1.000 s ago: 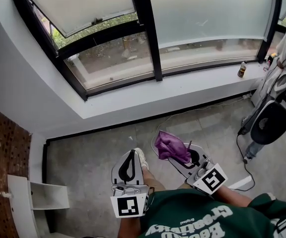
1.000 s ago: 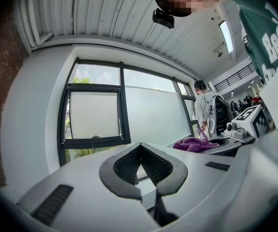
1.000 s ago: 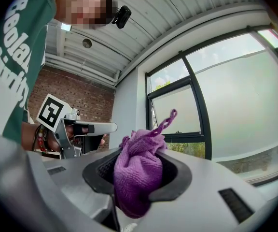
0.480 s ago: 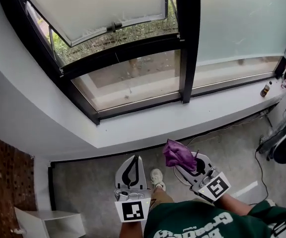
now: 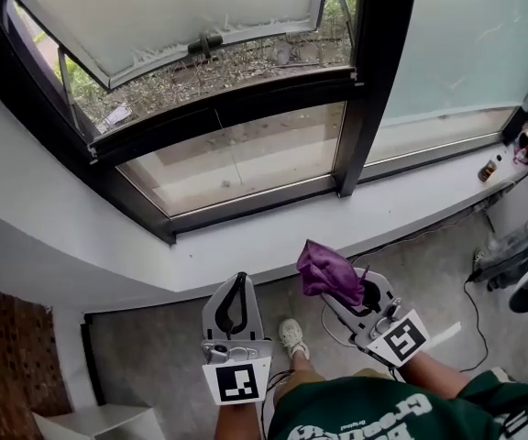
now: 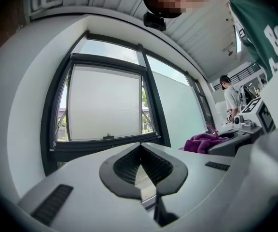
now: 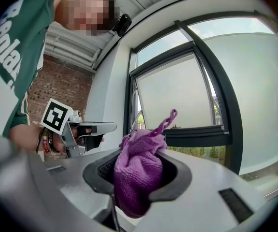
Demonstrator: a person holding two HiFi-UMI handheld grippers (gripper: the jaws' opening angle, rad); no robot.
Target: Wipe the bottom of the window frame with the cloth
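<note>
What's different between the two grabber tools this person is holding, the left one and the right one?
The right gripper is clamped on a bunched purple cloth, while the left gripper has its jaws together on nothing. The right gripper slants inward toward the left gripper, which points straight at the white window sill. Both share the same pale grey two-jaw build and are held low in front of the person.

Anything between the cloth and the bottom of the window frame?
Nothing visible. The right tongs hold the cloth near the sill's edge, and the sill ahead is bare up to the bottom rail. A bottle stands far off to the right.
</note>
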